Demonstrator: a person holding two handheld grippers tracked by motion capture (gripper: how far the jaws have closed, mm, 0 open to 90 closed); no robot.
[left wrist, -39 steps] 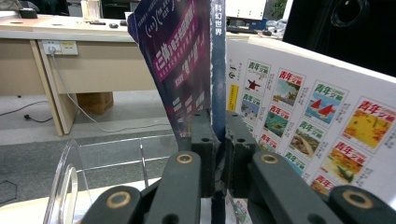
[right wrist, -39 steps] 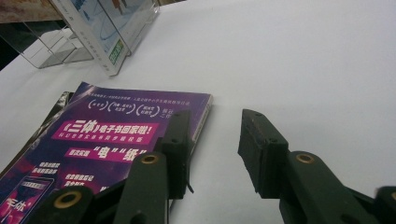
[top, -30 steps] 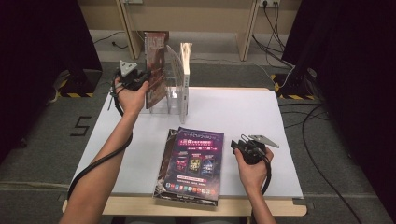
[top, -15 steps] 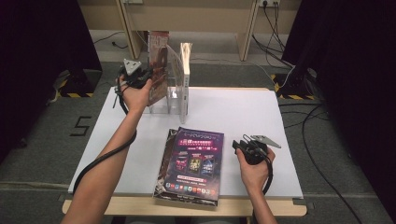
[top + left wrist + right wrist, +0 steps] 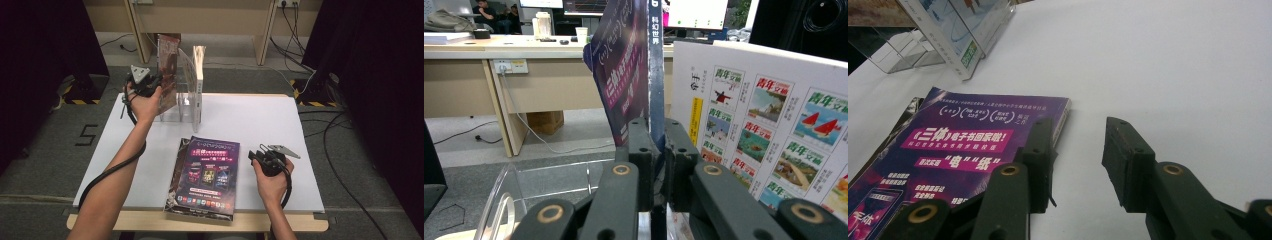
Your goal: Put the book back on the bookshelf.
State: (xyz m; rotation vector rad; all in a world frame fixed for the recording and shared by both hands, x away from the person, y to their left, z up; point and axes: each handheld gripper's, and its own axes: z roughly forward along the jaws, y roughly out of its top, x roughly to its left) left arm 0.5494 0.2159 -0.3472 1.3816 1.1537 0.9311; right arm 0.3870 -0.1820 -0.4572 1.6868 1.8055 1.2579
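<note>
Left claw (image 5: 656, 165) clamped on upright magazine (image 5: 634, 65) spine, upper left of frame; right claw (image 5: 1078, 155) apart, just right of flat stack (image 5: 207, 172) w/ long axis front-back.

A white surface (image 5: 250, 120) carries a clear rack (image 5: 181, 102) of upright magazines near its far edge and a stack of magazines (image 5: 205, 175) at its near edge.
</note>
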